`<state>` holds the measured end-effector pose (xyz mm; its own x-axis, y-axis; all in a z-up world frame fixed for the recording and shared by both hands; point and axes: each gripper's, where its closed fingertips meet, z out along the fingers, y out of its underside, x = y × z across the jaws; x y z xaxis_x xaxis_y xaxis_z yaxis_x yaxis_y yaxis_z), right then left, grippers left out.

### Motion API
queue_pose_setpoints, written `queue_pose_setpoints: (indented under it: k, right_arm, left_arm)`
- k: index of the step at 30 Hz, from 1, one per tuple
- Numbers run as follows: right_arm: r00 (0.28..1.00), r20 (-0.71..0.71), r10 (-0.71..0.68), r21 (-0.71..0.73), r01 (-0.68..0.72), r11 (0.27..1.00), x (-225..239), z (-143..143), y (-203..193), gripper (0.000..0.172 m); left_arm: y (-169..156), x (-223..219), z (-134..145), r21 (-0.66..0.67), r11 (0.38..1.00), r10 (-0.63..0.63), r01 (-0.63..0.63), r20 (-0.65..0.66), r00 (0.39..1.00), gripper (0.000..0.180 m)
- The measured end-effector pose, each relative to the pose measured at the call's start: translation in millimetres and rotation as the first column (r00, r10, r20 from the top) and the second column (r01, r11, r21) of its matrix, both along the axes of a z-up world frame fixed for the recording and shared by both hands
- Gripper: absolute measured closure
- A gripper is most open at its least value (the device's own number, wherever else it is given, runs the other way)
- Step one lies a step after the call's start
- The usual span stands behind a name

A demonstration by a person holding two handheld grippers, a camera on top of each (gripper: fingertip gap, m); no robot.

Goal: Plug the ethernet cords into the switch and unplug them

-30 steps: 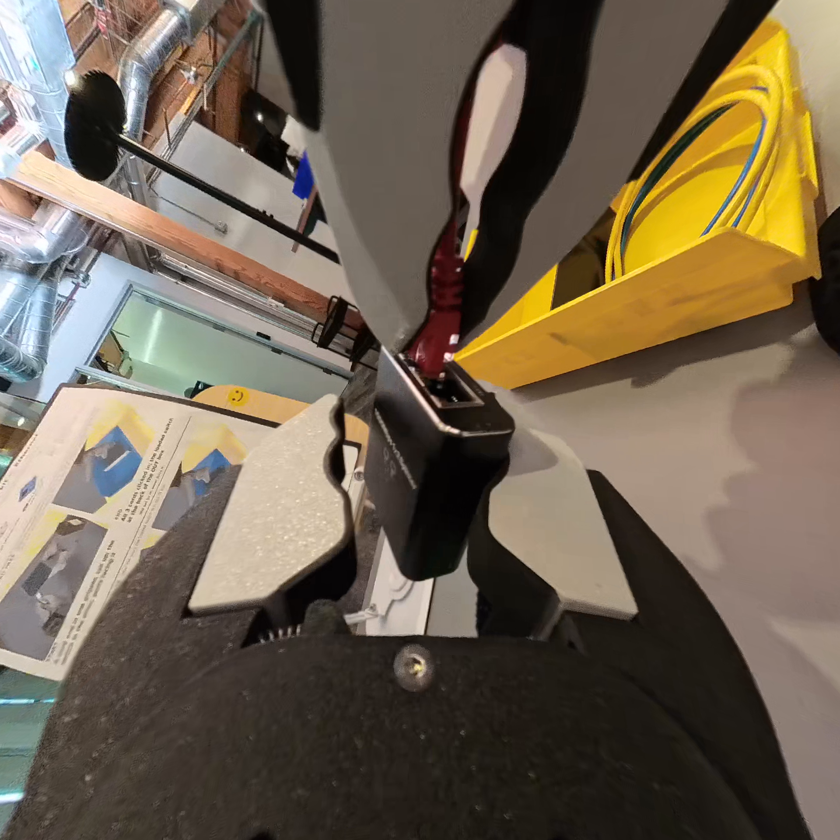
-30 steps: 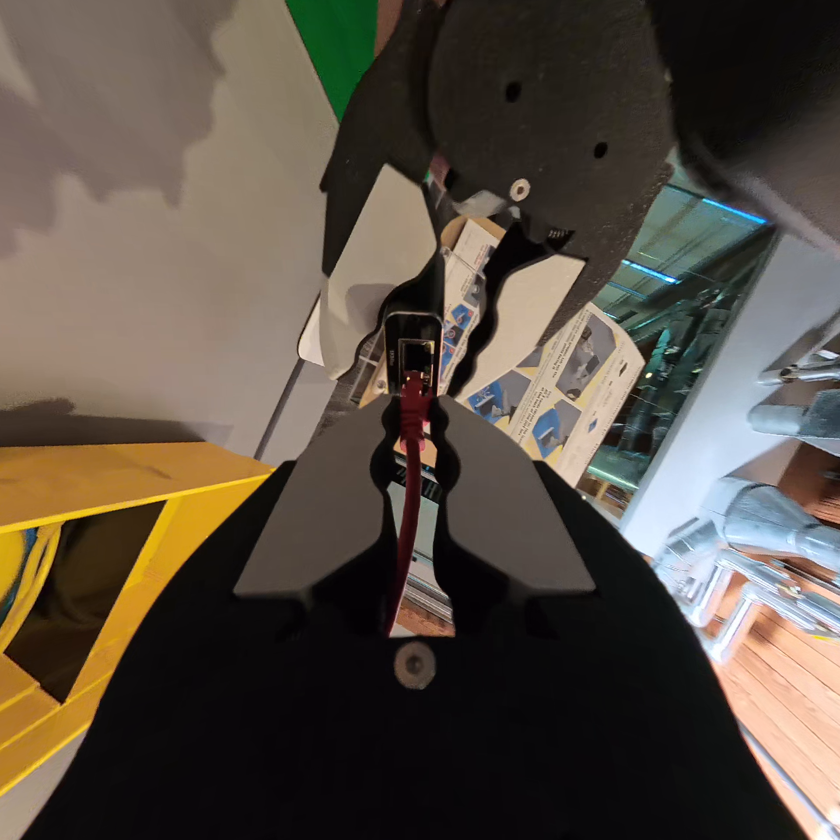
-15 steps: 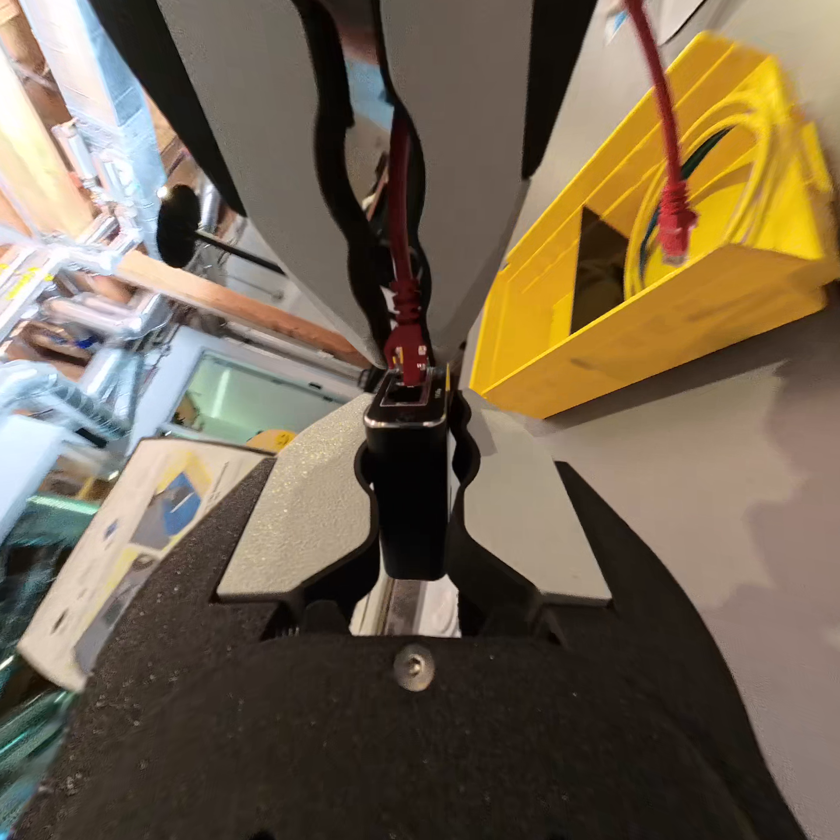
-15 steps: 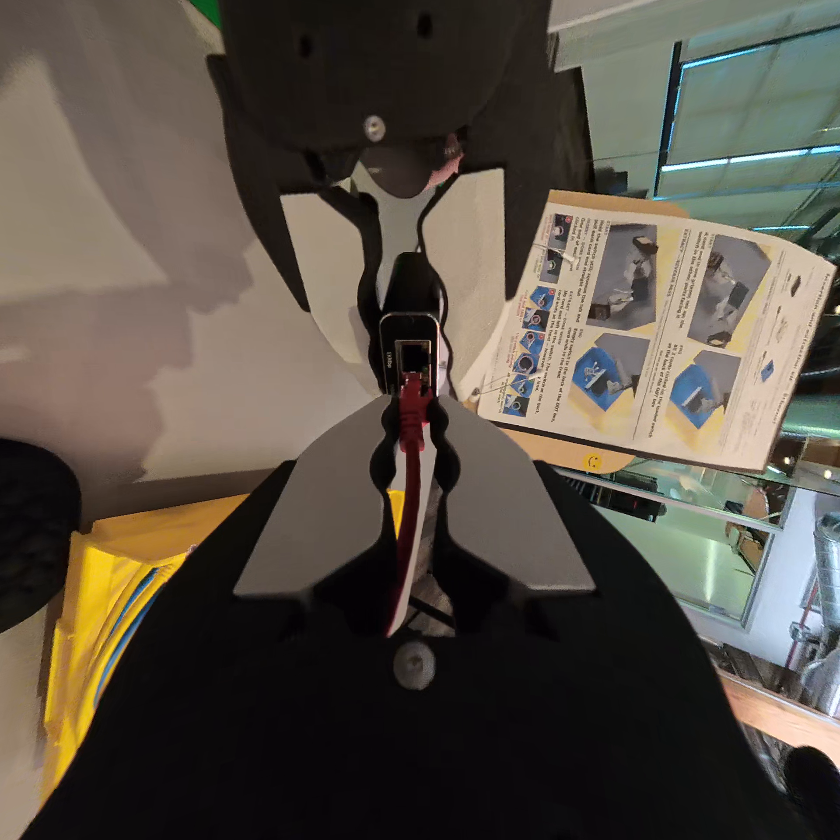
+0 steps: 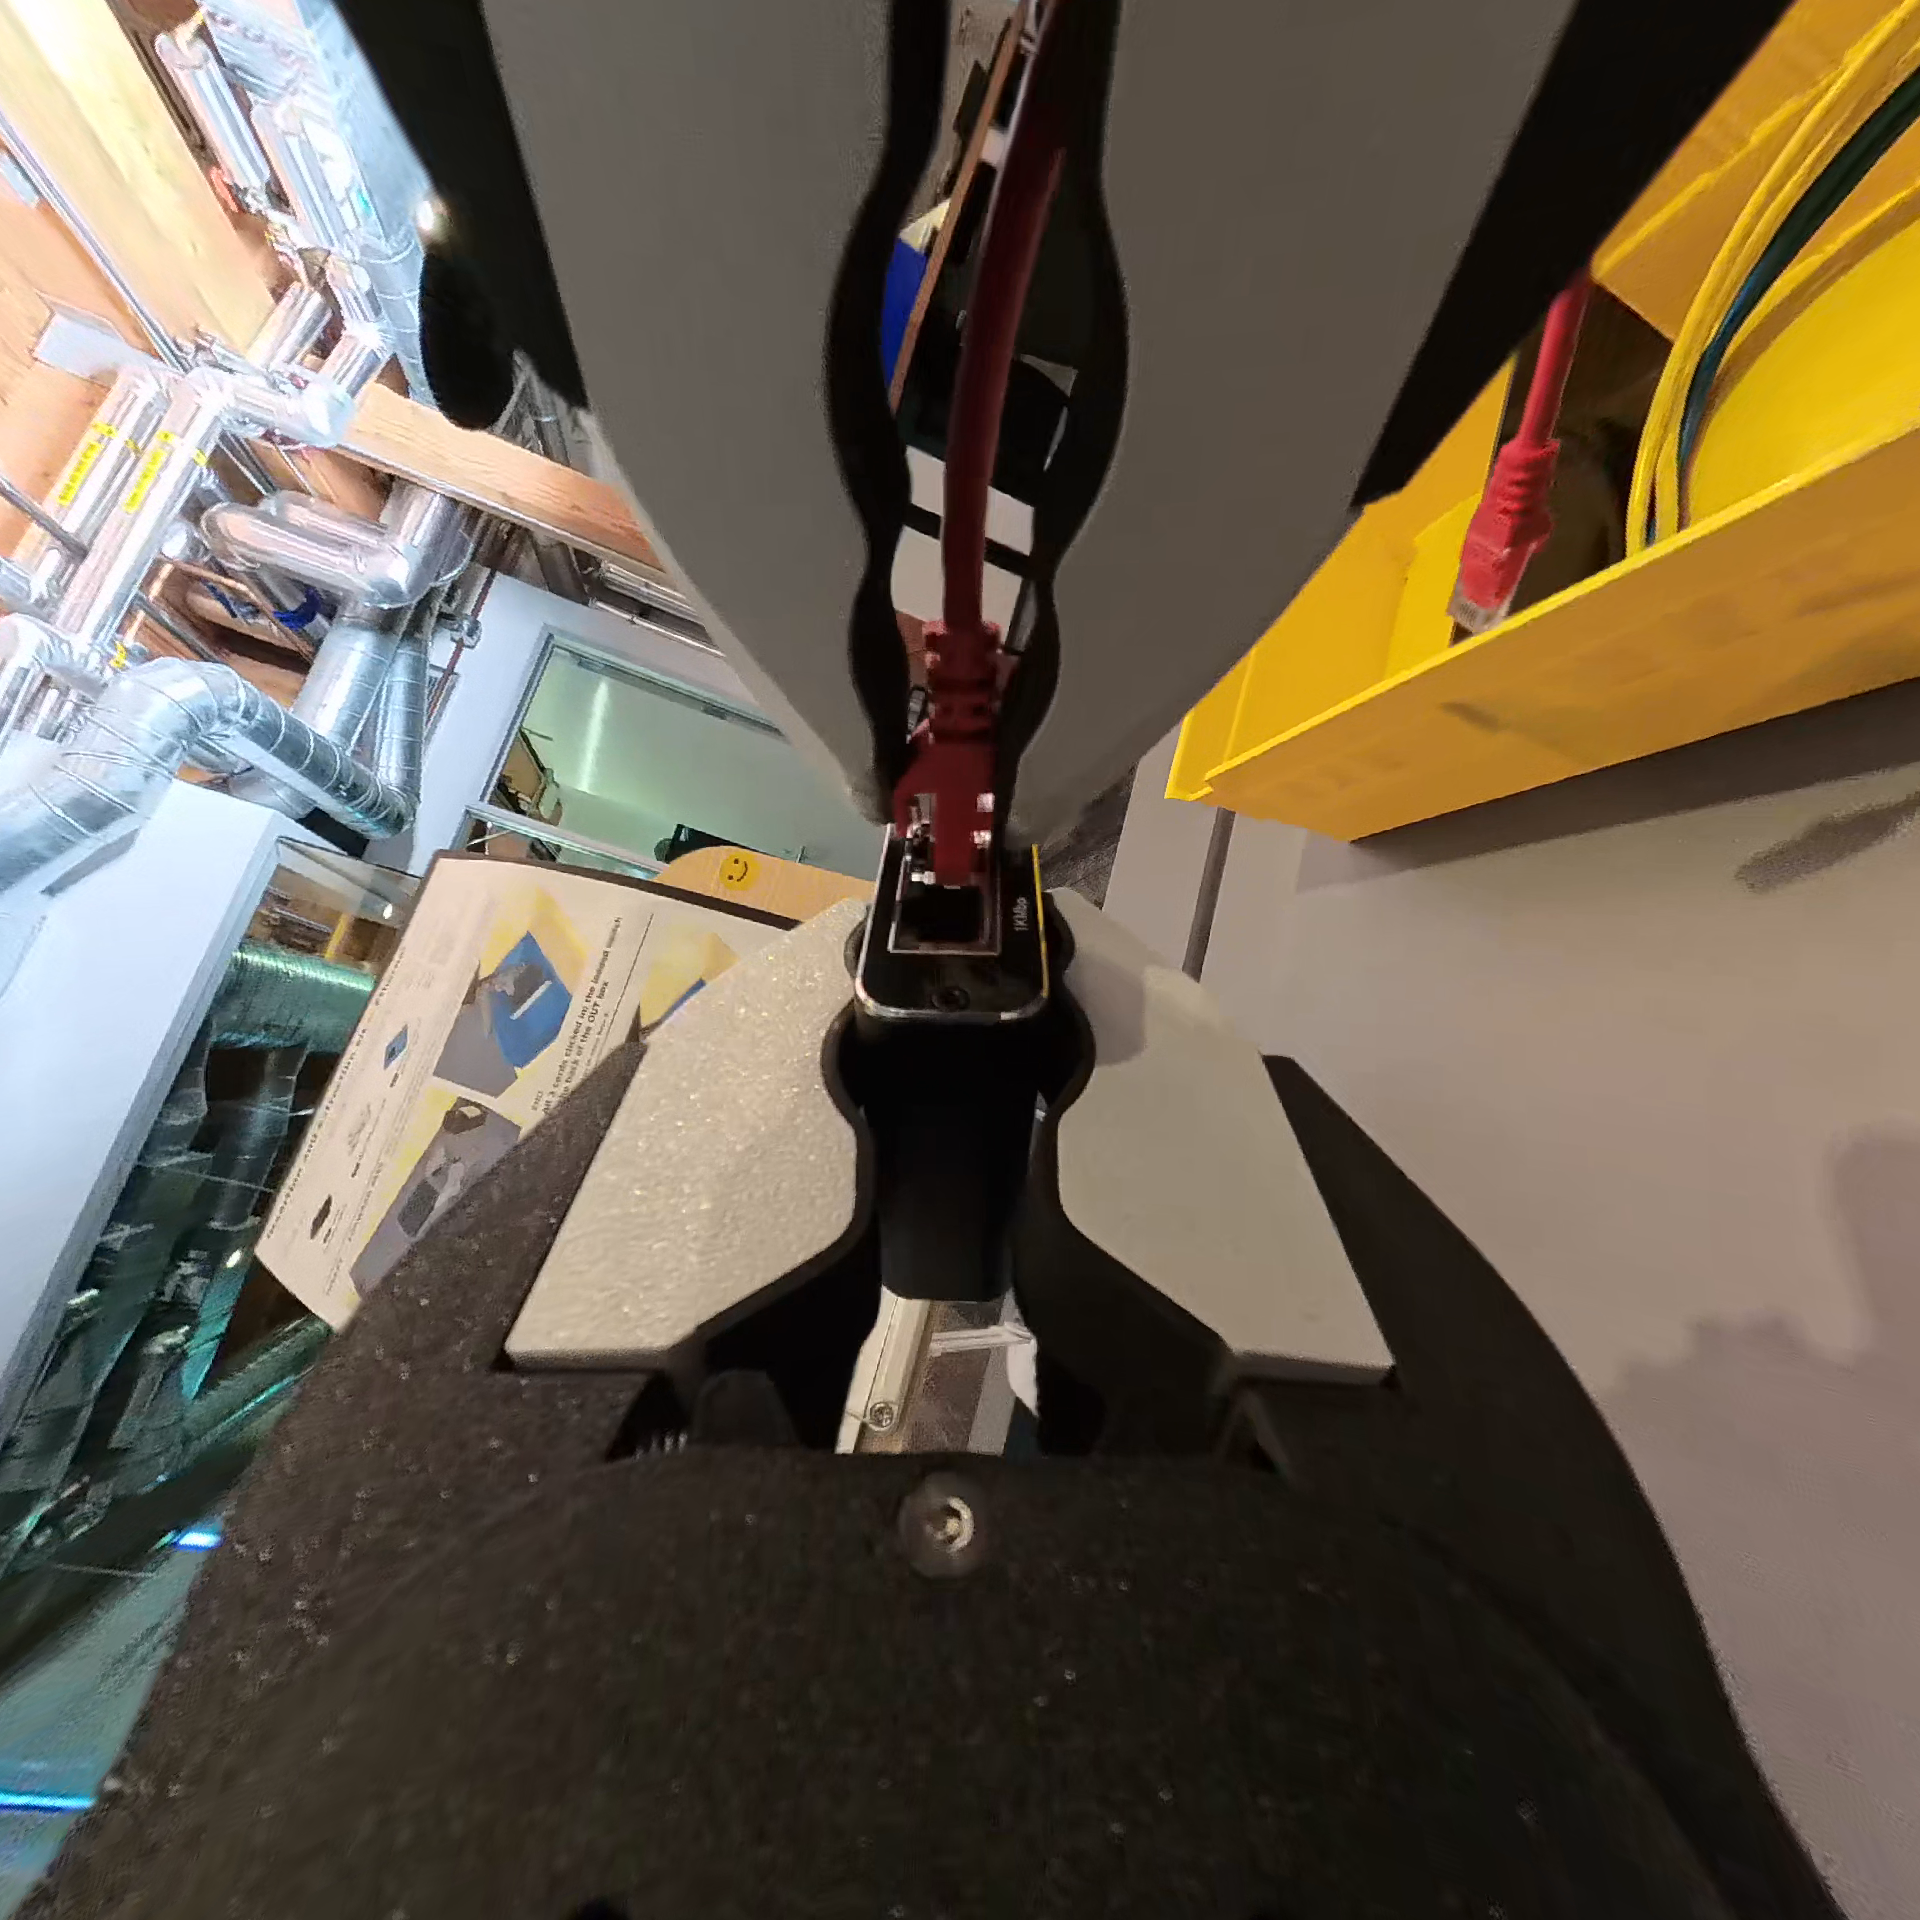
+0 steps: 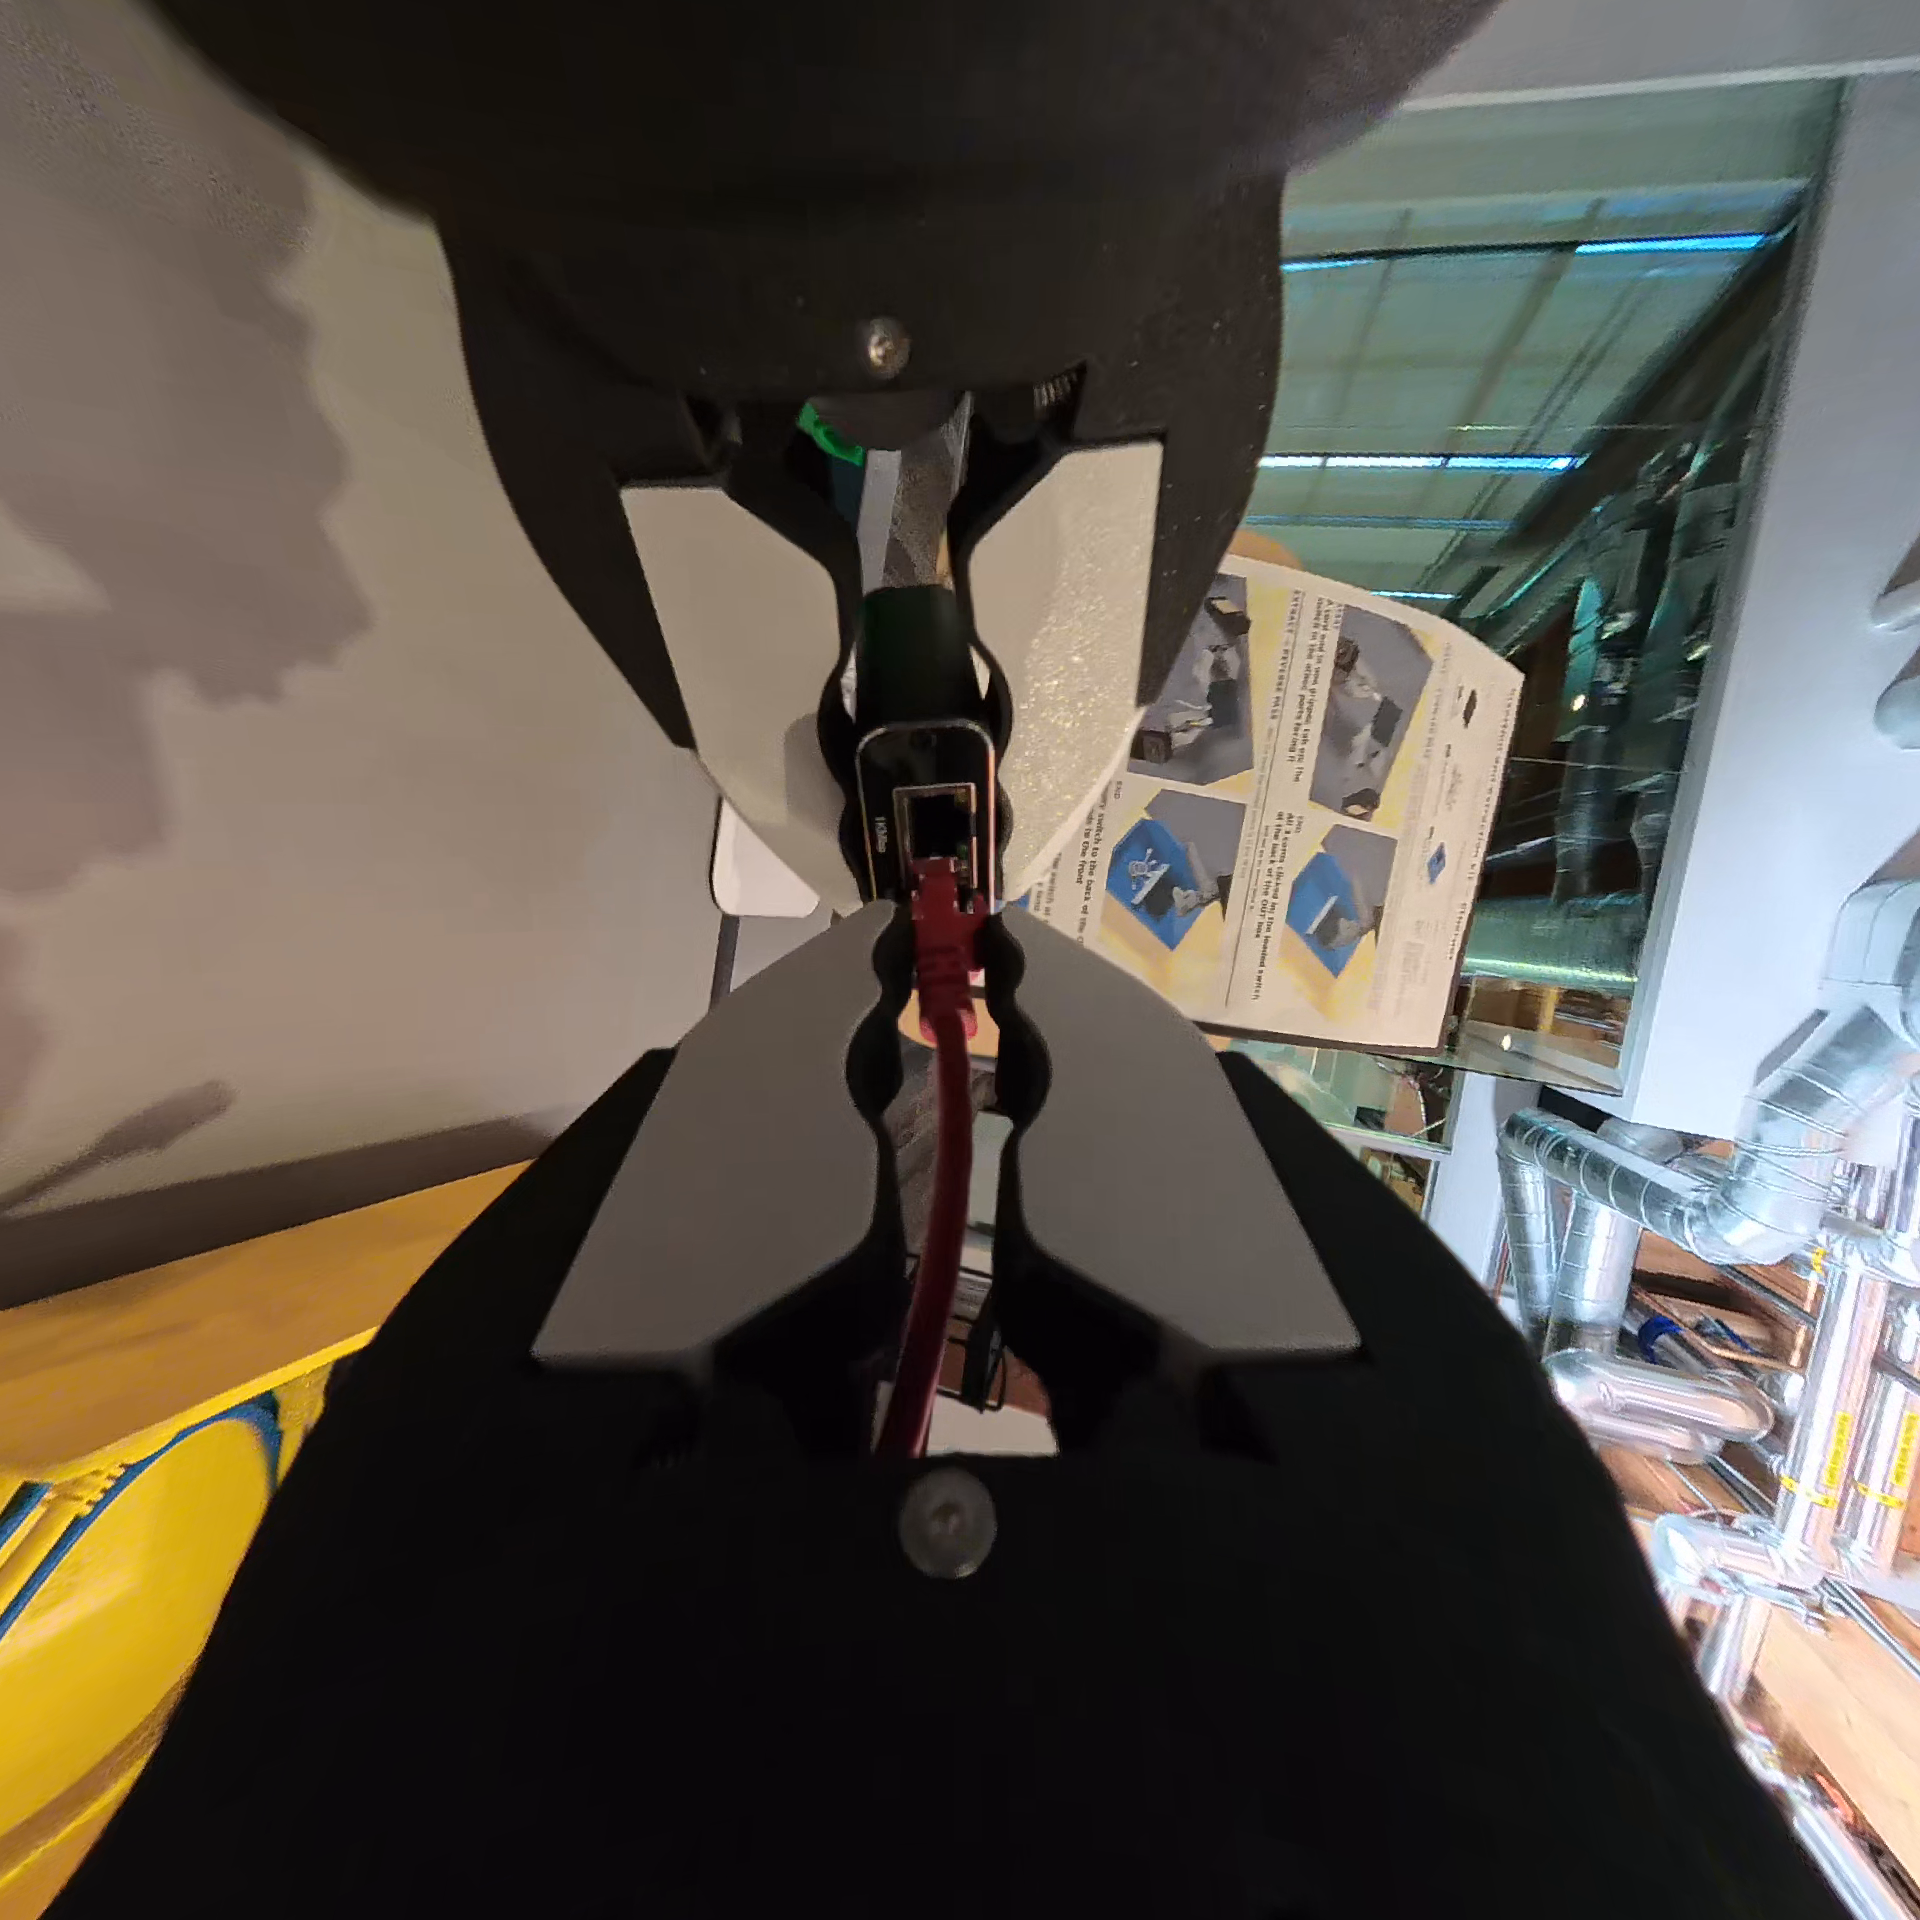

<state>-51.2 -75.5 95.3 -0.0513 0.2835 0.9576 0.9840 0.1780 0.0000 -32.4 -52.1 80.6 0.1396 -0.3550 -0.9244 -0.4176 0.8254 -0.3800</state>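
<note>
From the left wrist view we see our left gripper point(image 5: 954, 966) clamped on the black switch point(image 5: 948, 1101), both pads pressed to its sides, its open port point(image 5: 943, 920) facing away from us. The red ethernet cord point(image 5: 982, 436) comes down from the far side, its plug point(image 5: 951, 769) right at the port's far edge, not seated. Only this view shows the cord's other plug point(image 5: 1501, 530) hanging loose over the yellow bin point(image 5: 1621, 665) at the right, where coiled yellow cables point(image 5: 1714, 312) and a dark one lie inside. The right wrist view faces the other way: our right gripper point(image 6: 943, 935) is clenched on the red plug point(image 6: 943, 940) just behind its tip, the cord point(image 6: 940, 1195) trailing back between the fingers toward us, and the switch point(image 6: 928, 800) stands beyond it, gripped by the left gripper point(image 6: 925, 727). Here the bin point(image 6: 156, 1455) shows only as a yellow corner at near left. A printed instruction sheet point(image 6: 1340, 831) stands propped to the right of the switch, with silver ducts point(image 6: 1704, 1195) farther right. In the left wrist view the right gripper's grey fingers point(image 5: 707, 364) fill the upper middle and hide much of the room behind.
</note>
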Motion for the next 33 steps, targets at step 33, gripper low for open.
queue_pose_setpoints:
  k: [33]
  right_arm:
    - [0.999, 0.024, 0.034, -0.025, -0.033, 0.999, -13, 9, 7, 0.160]
  left_arm:
    - [11, -11, 17, 0.035, 0.997, 0.062, -0.065, 0.062, 0.996, 0.154]
